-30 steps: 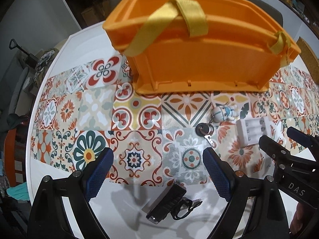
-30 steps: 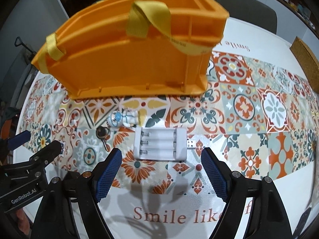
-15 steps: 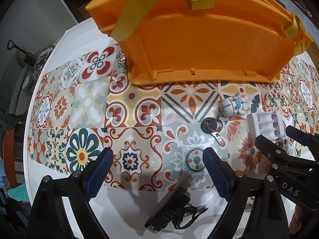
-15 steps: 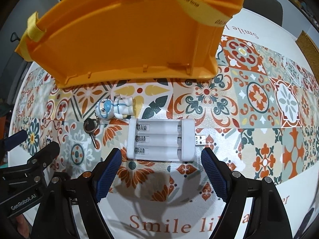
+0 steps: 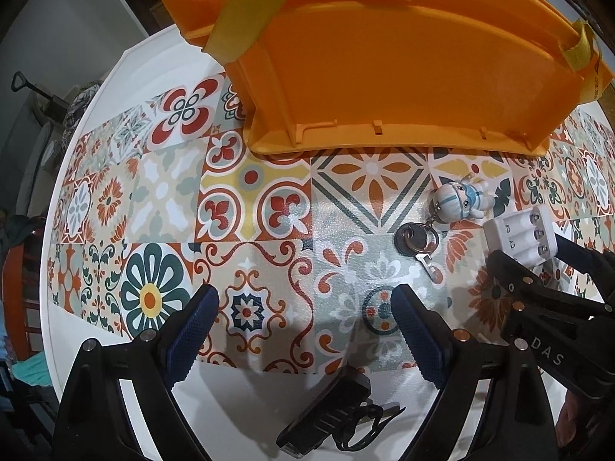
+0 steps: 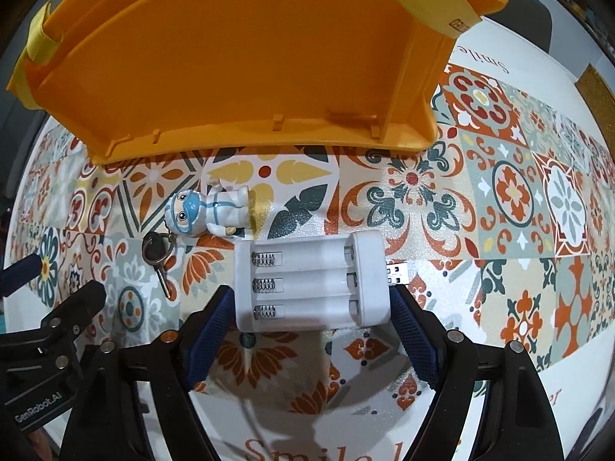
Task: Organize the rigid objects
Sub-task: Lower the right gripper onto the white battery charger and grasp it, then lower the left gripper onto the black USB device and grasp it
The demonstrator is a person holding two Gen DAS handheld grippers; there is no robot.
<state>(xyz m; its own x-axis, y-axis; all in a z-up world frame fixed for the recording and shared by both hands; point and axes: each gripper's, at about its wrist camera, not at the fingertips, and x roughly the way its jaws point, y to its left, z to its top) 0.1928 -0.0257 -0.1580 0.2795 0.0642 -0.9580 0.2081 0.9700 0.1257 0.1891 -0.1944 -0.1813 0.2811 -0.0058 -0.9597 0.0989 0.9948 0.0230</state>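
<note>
At the bottom of the right wrist view, the right gripper is closing its jaws around a white battery charger, pads at its two ends, contact unclear. The left gripper hangs wide open over the patterned table, a black device beneath it. Further up lie a key and figurine keychain, then the orange basket at the top.
</note>
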